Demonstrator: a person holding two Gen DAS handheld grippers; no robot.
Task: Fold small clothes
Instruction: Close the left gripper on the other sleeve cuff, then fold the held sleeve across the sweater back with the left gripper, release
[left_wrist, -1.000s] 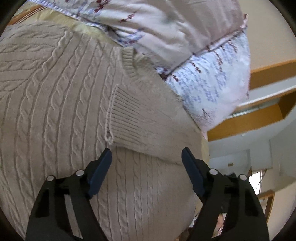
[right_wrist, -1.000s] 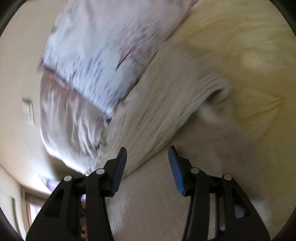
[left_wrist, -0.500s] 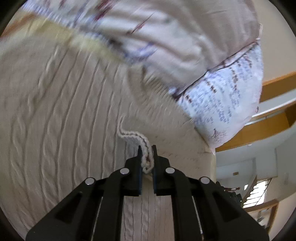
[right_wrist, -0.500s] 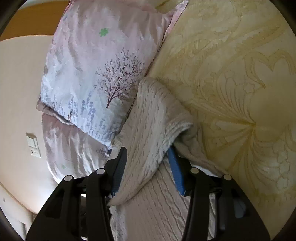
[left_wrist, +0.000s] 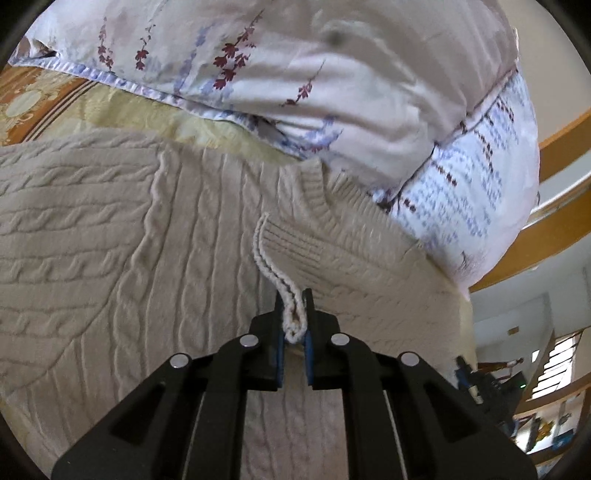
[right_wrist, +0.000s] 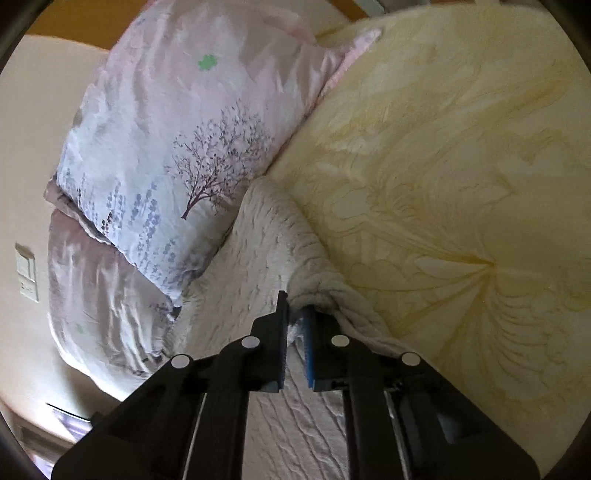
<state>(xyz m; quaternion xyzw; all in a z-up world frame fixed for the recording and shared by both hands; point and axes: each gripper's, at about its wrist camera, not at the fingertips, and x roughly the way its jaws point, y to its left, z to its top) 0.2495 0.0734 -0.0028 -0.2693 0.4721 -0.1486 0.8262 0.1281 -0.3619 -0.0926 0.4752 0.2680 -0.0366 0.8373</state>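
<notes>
Two views to go through, left wrist first. I see a bed (left_wrist: 122, 110) with a yellow patterned cover, and a floral pillow (left_wrist: 332, 85) lying along its far side. Beyond the pillow to the right are orange-brown wooden rails and a bright room, too small and warped for me to read. A cream cable-knit sweater (left_wrist: 110, 251) is spread on the bed just short of the pillow, its collar touching the pillow's edge. Its cables run away from me toward the pillow in the middle and sweep sideways at the left. My left hand-held gripper (left_wrist: 294, 317) is clamped on the ribbed cuff (left_wrist: 291, 288) of a sleeve that lies across the sweater's body. The sleeve's long axis slants up and to the right. The sweater's near part is cut off at the frame's bottom.

From the right wrist, the same yellow cover fills the right side. The pillow (right_wrist: 177, 155), printed with a tree, is at the left, and a pale wall with a switch plate (right_wrist: 27, 273) lies behind it. My right hand-held gripper (right_wrist: 295, 321) has just been closing, and now pinches a bunched fold of the sweater (right_wrist: 266, 236). That fold runs up and away toward the pillow. Which part of the garment it is, I cannot tell.
</notes>
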